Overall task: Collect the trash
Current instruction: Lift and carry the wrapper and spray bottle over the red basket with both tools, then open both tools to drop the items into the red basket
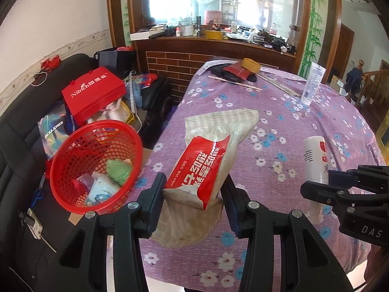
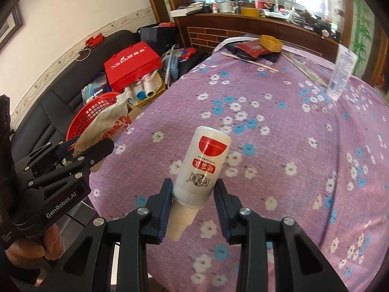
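Observation:
My left gripper [image 1: 193, 191] is shut on a red and white wet-wipe packet [image 1: 209, 160] and holds it above the purple flowered table [image 1: 267, 112], just right of the red mesh basket [image 1: 96, 163]. The basket holds several scraps. My right gripper [image 2: 193, 199] is shut on a white bottle with a red label [image 2: 203, 168], held above the table. The left gripper with its packet [image 2: 107, 126] also shows in the right wrist view, in front of the basket [image 2: 97, 112]. The right gripper [image 1: 345, 189] and bottle [image 1: 314, 160] show in the left wrist view.
A white tube [image 1: 312, 82] stands at the table's far right. A tape roll [image 1: 251, 64], dark items and thin sticks [image 1: 233, 82] lie at the far edge. A black sofa [image 1: 19, 126] at left carries a red gift bag [image 1: 94, 92] and clutter.

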